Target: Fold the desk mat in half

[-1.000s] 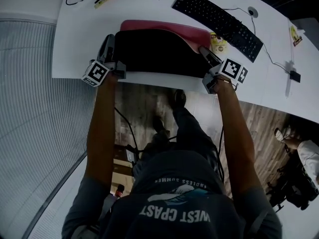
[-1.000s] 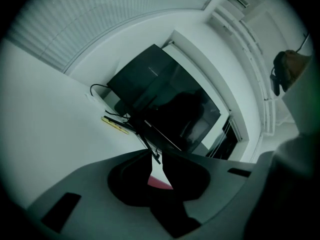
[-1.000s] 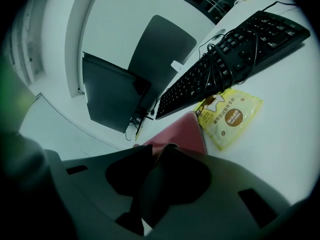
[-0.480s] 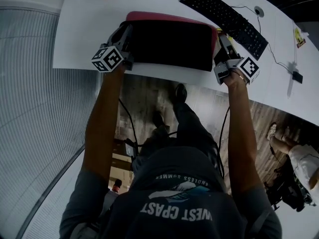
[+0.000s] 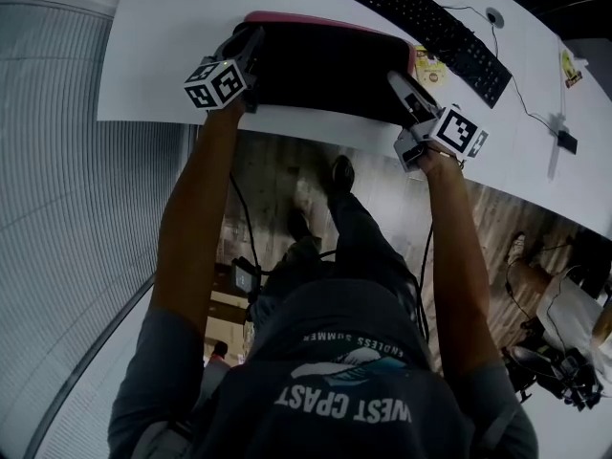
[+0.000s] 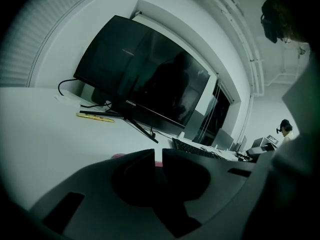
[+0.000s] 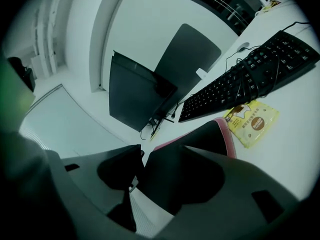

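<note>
The desk mat [image 5: 325,65] lies doubled on the white desk, black side up, with a pink rim along its far edge. My left gripper [image 5: 247,42] is at the mat's far left corner, shut on the mat's edge; a sliver of pink mat [image 6: 158,163] shows in the narrow slit of the left gripper [image 6: 158,156]. My right gripper [image 5: 400,82] lies over the mat's near right corner. Its jaws are closing from wide, with nothing seen between them. In the right gripper view the mat [image 7: 210,134] shows past the right gripper [image 7: 143,156].
A black keyboard [image 5: 430,22] lies just beyond the mat on the right, with a yellow packet [image 5: 429,65] between them. A monitor [image 6: 145,79] stands at the back, a yellow pen [image 6: 95,117] by its foot. The desk's front edge [image 5: 316,127] runs just under both grippers.
The right gripper has let go of the mat's right edge and drawn back toward the near corner. The left gripper carried its corner farther away, and the top layer now lies flat.
</note>
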Demonstrator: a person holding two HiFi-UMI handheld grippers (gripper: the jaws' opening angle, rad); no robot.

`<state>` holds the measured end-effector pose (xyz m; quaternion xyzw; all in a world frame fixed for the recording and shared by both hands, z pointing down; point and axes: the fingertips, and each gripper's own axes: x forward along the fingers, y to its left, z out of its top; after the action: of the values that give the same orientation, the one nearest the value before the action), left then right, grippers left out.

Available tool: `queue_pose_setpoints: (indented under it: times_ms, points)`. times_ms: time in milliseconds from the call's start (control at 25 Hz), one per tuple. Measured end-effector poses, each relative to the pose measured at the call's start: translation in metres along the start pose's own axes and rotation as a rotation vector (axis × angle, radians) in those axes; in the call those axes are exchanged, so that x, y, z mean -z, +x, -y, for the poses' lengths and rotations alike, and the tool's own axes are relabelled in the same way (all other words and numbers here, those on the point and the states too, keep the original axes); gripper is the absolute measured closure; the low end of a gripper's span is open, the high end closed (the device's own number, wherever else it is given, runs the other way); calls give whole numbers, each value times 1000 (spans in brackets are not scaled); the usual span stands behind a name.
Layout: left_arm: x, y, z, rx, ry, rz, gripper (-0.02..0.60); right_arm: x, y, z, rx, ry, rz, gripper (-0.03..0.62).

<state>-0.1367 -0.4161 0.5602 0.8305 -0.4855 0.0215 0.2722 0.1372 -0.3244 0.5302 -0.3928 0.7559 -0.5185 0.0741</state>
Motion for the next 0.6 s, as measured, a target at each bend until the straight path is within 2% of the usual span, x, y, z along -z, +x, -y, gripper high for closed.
queue_pose_setpoints:
  times_ms: [120,360,600]
  points:
    - [-5,2,3,-1,24,7,523,8,1,-4,13,-33,-27,345]
    - [-41,-29,20,6,49,133,523,6,-1,-25,17,-153,-41,371]
    - [-61,-74,56,52,144,186,525,0,-9,-60,-2,-308,-34,435]
